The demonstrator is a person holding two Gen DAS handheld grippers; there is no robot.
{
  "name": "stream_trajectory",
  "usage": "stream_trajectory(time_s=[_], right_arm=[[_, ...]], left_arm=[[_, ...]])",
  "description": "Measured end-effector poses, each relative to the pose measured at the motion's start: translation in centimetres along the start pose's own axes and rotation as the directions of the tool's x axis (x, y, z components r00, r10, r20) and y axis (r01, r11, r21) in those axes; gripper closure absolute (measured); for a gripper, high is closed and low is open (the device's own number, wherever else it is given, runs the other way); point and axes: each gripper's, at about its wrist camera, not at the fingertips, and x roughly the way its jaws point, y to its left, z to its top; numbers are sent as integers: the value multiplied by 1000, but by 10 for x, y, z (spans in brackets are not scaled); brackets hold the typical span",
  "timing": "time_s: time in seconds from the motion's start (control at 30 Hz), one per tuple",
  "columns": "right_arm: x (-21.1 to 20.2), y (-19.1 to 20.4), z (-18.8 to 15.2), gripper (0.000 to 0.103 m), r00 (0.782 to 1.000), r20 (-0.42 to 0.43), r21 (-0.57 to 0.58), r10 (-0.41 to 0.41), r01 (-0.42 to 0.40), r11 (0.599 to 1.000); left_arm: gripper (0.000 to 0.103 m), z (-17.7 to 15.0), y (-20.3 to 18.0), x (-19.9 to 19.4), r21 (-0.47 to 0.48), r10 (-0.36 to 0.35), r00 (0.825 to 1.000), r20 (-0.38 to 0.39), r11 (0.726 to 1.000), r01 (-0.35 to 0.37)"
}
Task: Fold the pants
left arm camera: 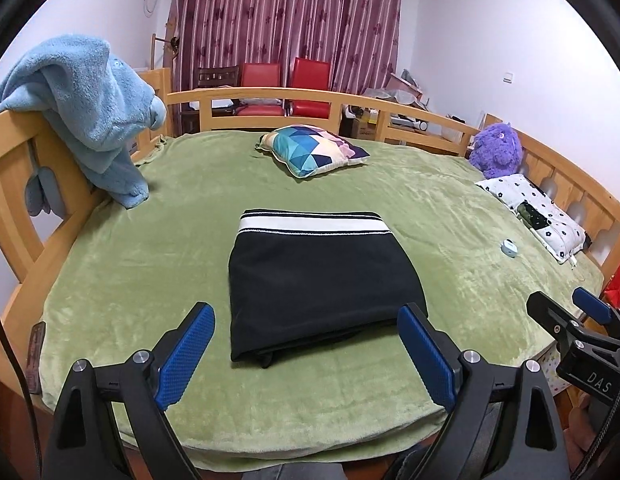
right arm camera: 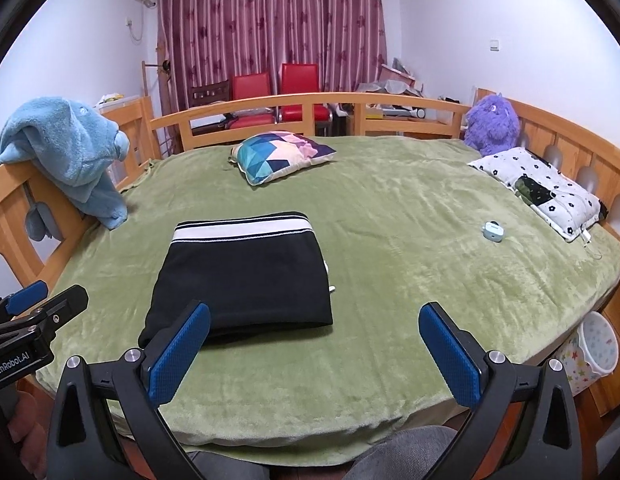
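Note:
The black pants lie folded into a compact rectangle on the green bed cover, with the white-striped waistband at the far edge. My left gripper hovers open just in front of the near fold, with nothing between its blue pads. In the right wrist view the folded pants lie left of centre. My right gripper stands wide open above the cover at the pants' near right corner, holding nothing. Each gripper shows at the edge of the other's view: the right gripper, the left gripper.
A patterned cushion lies beyond the pants. A blue fleece blanket hangs over the wooden rail at left. A floral pillow, a purple plush toy and a small blue case sit at right. A star-printed bin stands beside the bed.

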Motion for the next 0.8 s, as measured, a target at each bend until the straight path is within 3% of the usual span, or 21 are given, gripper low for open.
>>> stream_trajectory(time_s=[0.8], right_arm=[[-12,-7,-5,1,1000,13,21,4,-4,1000]], left_arm=[[10,0,-3,-1,9,-18,1000,-12,1000,18]])
